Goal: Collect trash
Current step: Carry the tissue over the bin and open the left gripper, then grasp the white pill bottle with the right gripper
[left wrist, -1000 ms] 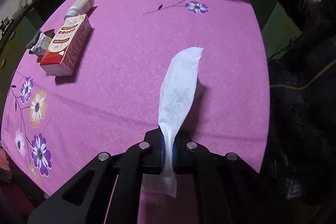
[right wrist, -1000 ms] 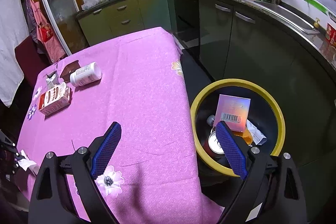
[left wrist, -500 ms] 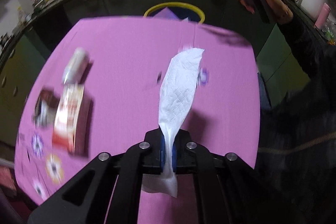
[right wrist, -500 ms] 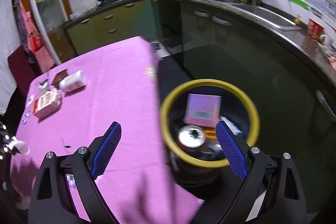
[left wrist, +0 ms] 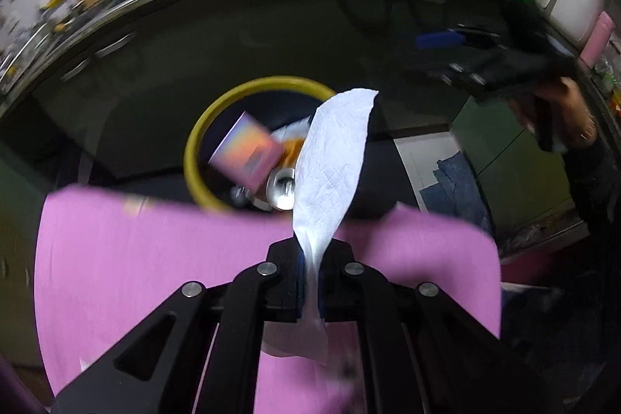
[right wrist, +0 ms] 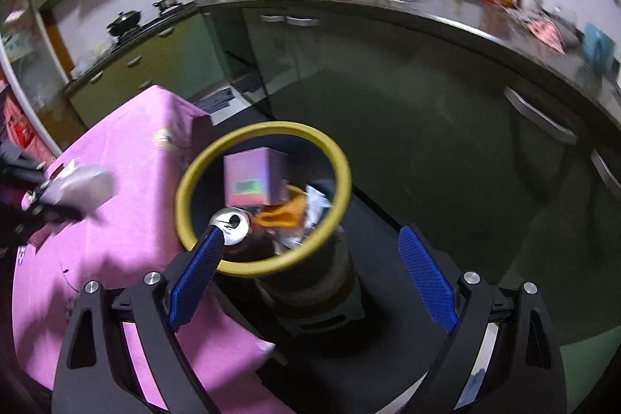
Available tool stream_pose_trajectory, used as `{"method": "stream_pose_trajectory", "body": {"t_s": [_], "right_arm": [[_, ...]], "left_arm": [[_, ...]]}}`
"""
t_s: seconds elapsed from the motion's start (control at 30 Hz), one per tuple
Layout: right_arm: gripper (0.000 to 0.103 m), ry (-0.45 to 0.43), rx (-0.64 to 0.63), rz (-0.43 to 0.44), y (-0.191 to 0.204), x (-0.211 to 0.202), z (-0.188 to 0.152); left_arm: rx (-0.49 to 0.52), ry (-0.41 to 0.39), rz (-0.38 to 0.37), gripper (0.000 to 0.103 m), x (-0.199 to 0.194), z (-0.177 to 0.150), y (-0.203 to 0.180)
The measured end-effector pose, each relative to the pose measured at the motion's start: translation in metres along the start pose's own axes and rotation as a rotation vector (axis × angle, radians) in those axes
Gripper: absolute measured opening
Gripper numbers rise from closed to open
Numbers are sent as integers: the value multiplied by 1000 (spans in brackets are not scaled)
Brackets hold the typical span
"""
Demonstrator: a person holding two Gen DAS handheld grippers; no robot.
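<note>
So the left gripper is clamped tight on a white paper tissue, pinched at its narrow end with the rest fanning up in front of the lens and a little tail hanging behind the jaws. The big change: a second ago that camera was looking across the middle of the pink tablecloth with a carton and bottle off to the side, and now it's swung right to the table's far edge, so the tissue has clearly been carried across. Just past that edge sits the yellow-rimmed trash bin, already holding a pink box, a can and some wrappers. The tissue isn't over the opening yet by the look of it, more at the table edge. The right gripper has its blue pads spread wide with nothing between them, and it has swung from over the cloth to hover nearer the bin. Looks like the drop comes next: get the tissue above the rim, then let go.
</note>
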State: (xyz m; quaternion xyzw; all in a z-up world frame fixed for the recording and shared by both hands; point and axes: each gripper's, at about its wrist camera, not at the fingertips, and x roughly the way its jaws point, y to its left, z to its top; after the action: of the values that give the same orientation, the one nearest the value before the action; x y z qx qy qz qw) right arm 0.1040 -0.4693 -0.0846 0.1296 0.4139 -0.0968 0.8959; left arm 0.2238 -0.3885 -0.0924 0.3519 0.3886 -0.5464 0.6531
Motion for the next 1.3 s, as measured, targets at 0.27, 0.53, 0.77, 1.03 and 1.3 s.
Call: {"method": "stream_pose_trajectory", "body": {"t_s": [0.27,0.53,0.77,1.03,1.3], "right_arm": [[90,36,59,-22,-39,8,-12],[90,48,63,-14,-40,15,-11],[90,49,35,5,-26,13,-10],[90,64,-72,62,33,17,-1],[90,96,-304,219,169,37,15]], "left_arm": [[-64,73,-17,7,88,74,11],[-210,70,-37,64,112,84,28],[-348,-162,-43,76,23,50,37],[-562,-518,157,88,-103,-106,19],[-795,-659,494,91,-177,-271,23]]}}
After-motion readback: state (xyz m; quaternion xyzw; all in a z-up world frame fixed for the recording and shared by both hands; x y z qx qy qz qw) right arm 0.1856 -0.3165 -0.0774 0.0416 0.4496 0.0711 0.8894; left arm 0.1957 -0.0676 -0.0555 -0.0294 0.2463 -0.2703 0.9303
